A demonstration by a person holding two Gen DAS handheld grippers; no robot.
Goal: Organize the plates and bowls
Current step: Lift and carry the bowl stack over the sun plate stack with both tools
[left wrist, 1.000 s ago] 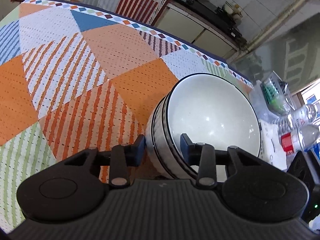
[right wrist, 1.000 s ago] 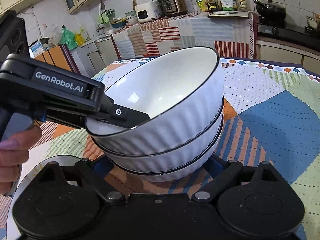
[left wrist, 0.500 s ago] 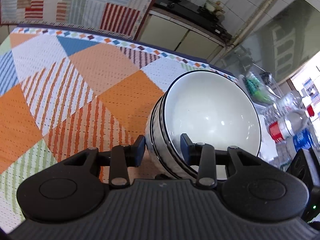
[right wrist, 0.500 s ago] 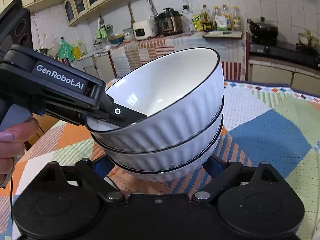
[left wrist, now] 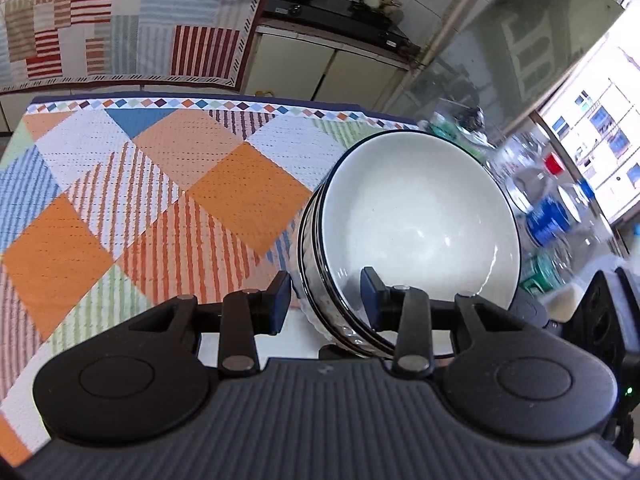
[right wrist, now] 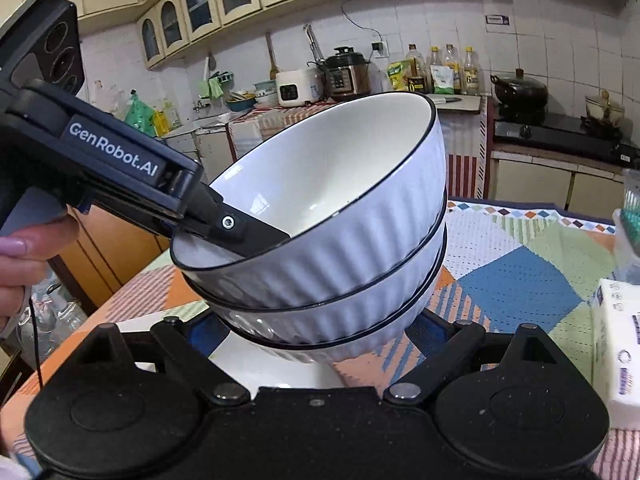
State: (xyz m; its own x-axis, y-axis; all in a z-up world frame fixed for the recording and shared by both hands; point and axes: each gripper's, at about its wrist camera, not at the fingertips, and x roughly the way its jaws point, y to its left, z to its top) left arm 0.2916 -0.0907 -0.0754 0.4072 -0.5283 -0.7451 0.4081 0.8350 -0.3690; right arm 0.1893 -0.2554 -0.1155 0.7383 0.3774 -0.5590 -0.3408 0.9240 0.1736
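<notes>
In the left wrist view, the left gripper was clamped on the near rim of a stack of bowls, one finger outside the ribbed wall and the other inside the top bowl. The stack hung tilted above the tabletop, clear of its patchwork cloth. The bowls were white and glossy inside, each with a thin dark line round the rim and vertical ribbing on the outer wall.

From the right wrist view three nested rims could be counted in the stack of bowls, with the left gripper biting the top rim from the left and a hand on its handle. The right gripper sat under and around the lowest bowl; its jaws were hidden behind the stack, so I could not tell whether they pressed on it. A white plate showed partly below the stack, mostly covered.

Further off, a tissue pack was cut by the right edge. Bottles past the tabletop were blurred.
</notes>
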